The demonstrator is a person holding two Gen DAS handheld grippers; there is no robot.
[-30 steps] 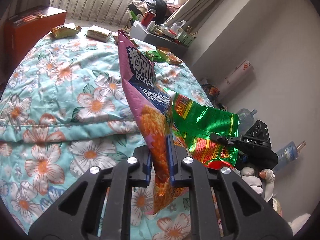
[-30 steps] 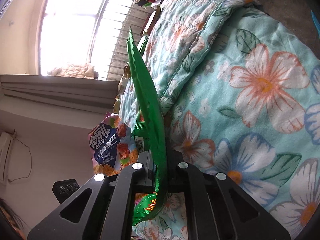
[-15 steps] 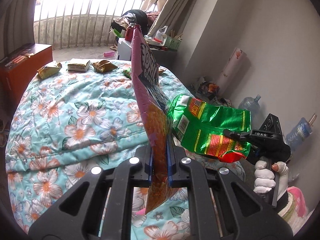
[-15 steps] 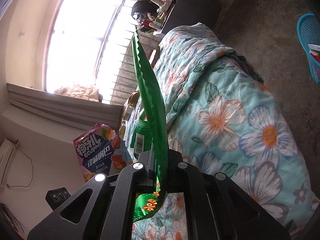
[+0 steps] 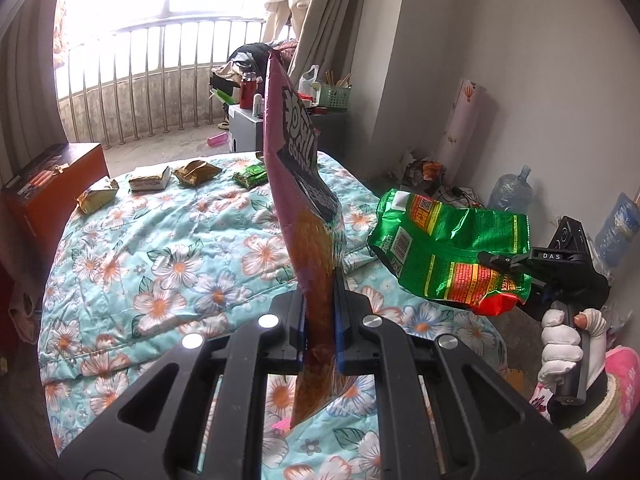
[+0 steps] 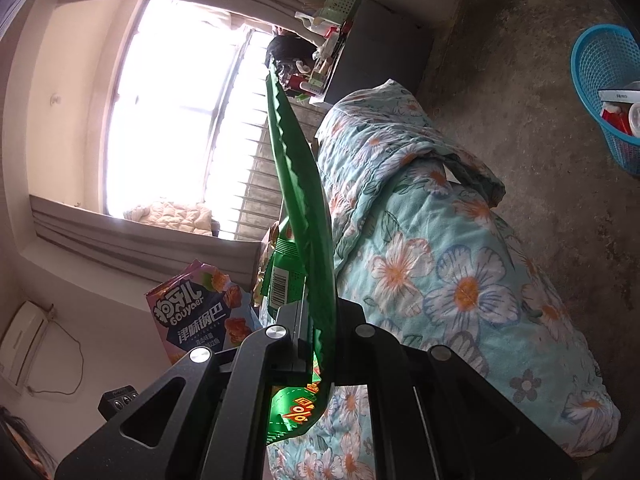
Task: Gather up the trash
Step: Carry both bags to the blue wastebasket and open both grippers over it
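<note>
Since a second ago both views have drawn back from the bed (image 5: 168,240), where four small packets (image 5: 148,178) remain. We find the left hand-held gripper (image 5: 320,320) clamping the purple snack bag (image 5: 304,216), the right hand-held gripper (image 6: 316,336) pinching the green wrapper (image 6: 304,208), both lifted clear, presumably bound for the blue basket (image 6: 592,72).

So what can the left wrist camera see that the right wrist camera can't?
Only the left wrist view shows four small wrappers lying on the far end of the bed and the gloved hand. Only the right wrist view shows the blue basket on the floor. Both show the flowery quilt, the pink snack bag and the green snack bag.
</note>
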